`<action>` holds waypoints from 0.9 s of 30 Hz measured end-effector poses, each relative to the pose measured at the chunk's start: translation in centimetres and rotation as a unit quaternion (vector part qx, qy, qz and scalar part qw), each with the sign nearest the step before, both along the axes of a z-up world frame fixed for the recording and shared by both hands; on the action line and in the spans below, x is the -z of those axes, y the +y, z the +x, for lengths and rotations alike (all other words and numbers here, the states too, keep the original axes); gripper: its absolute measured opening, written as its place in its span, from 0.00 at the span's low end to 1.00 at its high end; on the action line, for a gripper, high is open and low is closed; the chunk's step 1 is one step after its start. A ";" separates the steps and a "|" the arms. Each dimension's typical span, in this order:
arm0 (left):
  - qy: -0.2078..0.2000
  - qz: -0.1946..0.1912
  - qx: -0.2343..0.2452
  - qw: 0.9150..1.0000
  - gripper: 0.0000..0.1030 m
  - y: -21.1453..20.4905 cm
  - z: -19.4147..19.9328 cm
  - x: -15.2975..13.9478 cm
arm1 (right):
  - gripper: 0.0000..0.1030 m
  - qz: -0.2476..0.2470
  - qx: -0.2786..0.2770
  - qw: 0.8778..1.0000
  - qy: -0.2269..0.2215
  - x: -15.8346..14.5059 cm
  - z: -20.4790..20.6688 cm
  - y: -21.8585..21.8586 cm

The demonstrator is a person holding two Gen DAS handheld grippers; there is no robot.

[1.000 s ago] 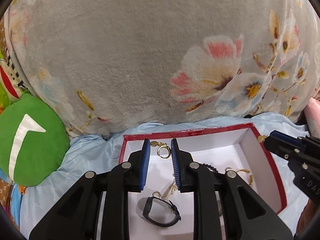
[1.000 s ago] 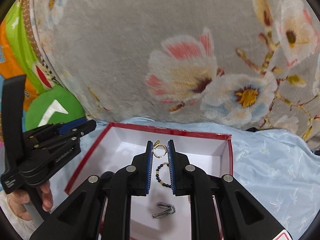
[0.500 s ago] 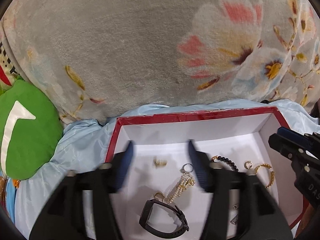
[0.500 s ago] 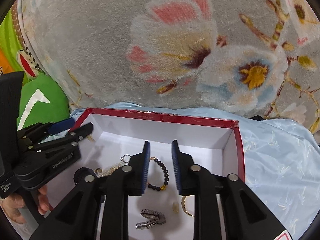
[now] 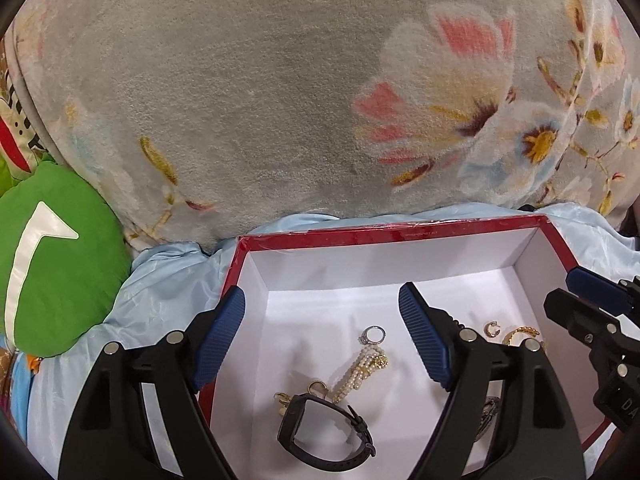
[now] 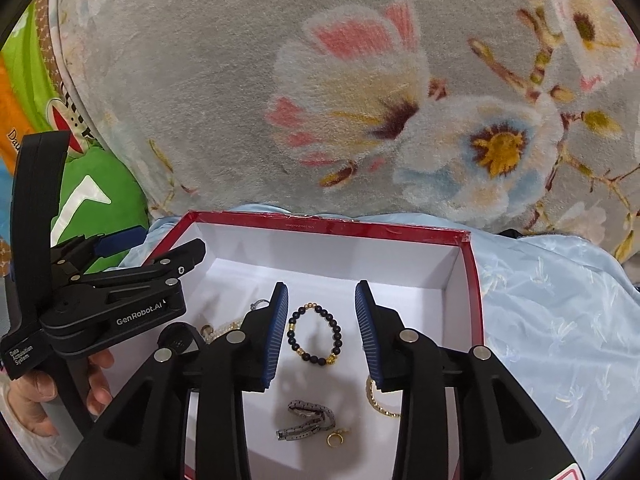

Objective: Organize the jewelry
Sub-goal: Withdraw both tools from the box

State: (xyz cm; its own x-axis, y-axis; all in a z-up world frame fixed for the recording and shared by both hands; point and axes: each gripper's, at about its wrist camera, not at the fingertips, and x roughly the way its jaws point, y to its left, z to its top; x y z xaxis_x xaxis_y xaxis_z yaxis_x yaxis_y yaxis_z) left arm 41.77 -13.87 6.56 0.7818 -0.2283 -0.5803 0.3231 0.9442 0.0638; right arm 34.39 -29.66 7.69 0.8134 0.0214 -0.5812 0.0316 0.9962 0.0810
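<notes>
A red box with a white inside (image 5: 400, 236) lies on pale blue cloth and holds loose jewelry. Over its left half my left gripper (image 5: 322, 300) has its jaws opening wide, with nothing between the pads. Below it lie a silver ring (image 5: 374, 334), a pearl piece (image 5: 362, 372) and a black watch band (image 5: 324, 436). My right gripper (image 6: 322, 292) hangs over the box's right half (image 6: 320, 222), jaws opening. A black bead bracelet (image 6: 316, 334) lies on the floor beneath the gap, untouched. A metal strap (image 6: 306, 426) and a gold ring (image 6: 336, 438) lie nearer.
A big grey flowered plush cushion (image 5: 280, 100) rises right behind the box. A green pillow (image 5: 52, 260) sits at the left. The person's hand (image 6: 28, 396) holds the left gripper's handle. Blue cloth (image 6: 560, 320) spreads to the right of the box.
Both grippers were shut on small gold hoops above the box; both have sunk toward it and spread their jaws, and the hoops are no longer between the pads.
</notes>
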 end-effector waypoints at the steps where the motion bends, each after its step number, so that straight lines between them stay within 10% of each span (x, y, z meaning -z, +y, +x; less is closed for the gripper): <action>1: 0.001 -0.002 0.000 1.000 0.75 0.1 -0.1 0.0 | 0.34 0.001 0.001 1.000 -0.001 -0.1 -0.1 -0.1; 10: -0.006 0.003 -0.002 1.000 0.75 0.8 -1.7 -0.6 | 0.41 0.008 0.004 1.000 -0.004 -0.8 -1.7 -0.2; 18: -0.004 -0.012 -0.006 1.000 0.85 2.6 -4.9 -1.5 | 0.67 0.005 0.023 0.999 -0.030 -1.7 -5.4 0.2; 27: 0.016 0.044 -0.052 0.998 0.93 4.0 -9.5 -0.8 | 0.85 -0.019 0.093 0.995 -0.015 -1.2 -9.1 0.8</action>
State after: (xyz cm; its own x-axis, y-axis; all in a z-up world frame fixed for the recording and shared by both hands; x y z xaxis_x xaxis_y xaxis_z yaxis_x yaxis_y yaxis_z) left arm 32.24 -9.91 7.34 0.7791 -0.0939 -0.6198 0.2270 0.9639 0.1394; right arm 25.29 -28.84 8.91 0.8181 -0.1525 -0.5545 0.2142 0.9756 0.0476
